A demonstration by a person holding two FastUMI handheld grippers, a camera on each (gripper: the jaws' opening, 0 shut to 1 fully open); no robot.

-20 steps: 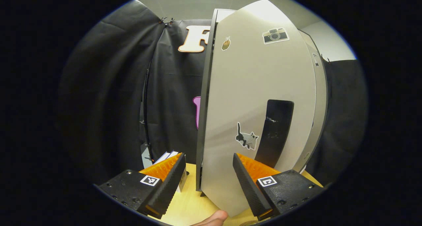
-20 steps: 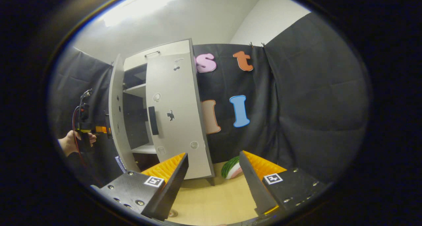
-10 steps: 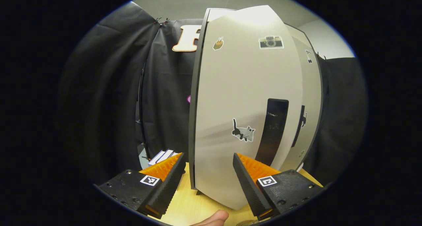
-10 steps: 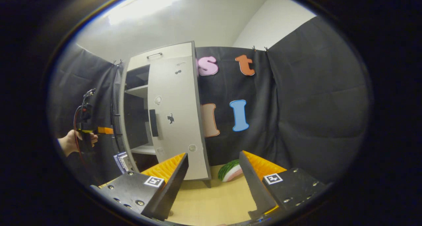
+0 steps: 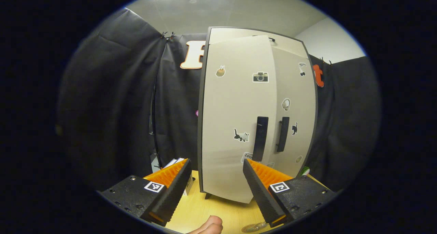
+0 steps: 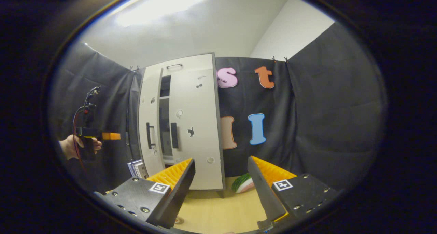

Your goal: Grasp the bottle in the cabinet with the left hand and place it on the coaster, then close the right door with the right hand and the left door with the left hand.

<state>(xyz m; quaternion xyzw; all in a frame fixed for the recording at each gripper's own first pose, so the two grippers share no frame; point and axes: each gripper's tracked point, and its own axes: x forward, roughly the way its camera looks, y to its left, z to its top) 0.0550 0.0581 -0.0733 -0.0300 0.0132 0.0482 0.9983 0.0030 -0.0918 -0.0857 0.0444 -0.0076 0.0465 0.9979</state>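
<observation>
The pale grey cabinet (image 5: 239,42) stands on the wooden table, straight ahead of my left gripper (image 5: 215,172). That gripper is open, holds nothing, and hangs a little short of the left door (image 5: 228,124). The left door lies almost flat against the front, its black handle (image 5: 261,143) beside the right door's handle (image 5: 282,134). In the right gripper view a narrow dark gap (image 6: 165,114) remains between the left door (image 6: 150,124) and the shut right door (image 6: 198,124). My right gripper (image 6: 221,172) is open and empty, well back from the cabinet. A hand holds the left gripper (image 6: 111,136) at the far left.
A watermelon-slice toy (image 6: 244,182) lies on the table (image 6: 218,210) right of the cabinet. Books (image 6: 136,167) stand at its left side. A small round thing (image 5: 254,227) lies at the bottom edge, cut off. A thumb (image 5: 208,225) shows below my left fingers.
The left door has swung from wide open to nearly shut against the cabinet. My left gripper has drawn back from it. The right gripper has barely moved.
</observation>
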